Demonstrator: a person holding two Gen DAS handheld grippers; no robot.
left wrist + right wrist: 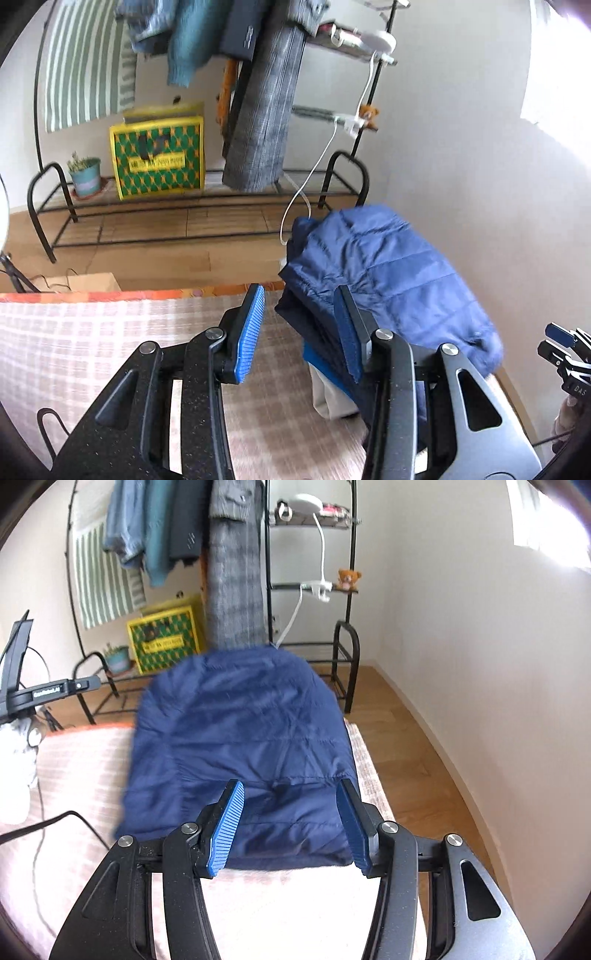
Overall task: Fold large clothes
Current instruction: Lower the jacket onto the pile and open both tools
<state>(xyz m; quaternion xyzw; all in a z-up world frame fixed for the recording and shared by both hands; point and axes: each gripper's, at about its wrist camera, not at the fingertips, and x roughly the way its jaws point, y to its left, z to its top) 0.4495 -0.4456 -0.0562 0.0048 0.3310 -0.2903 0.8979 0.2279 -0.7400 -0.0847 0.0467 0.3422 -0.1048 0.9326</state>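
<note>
A folded navy quilted puffer jacket (240, 760), stacked on other folded clothes at the checked bed's (110, 339) far right corner, is flanked by both half-open, empty jaws; a snagged edge could topple it.

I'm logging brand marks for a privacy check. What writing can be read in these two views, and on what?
"DAS": on the right gripper, left wrist view.
White lettering on the left gripper's black bar: blurred, unreadable.
Yellow label on the green-and-yellow bag: blurred, unreadable.
Pale mark on the dark hanging garment: unreadable.
</note>
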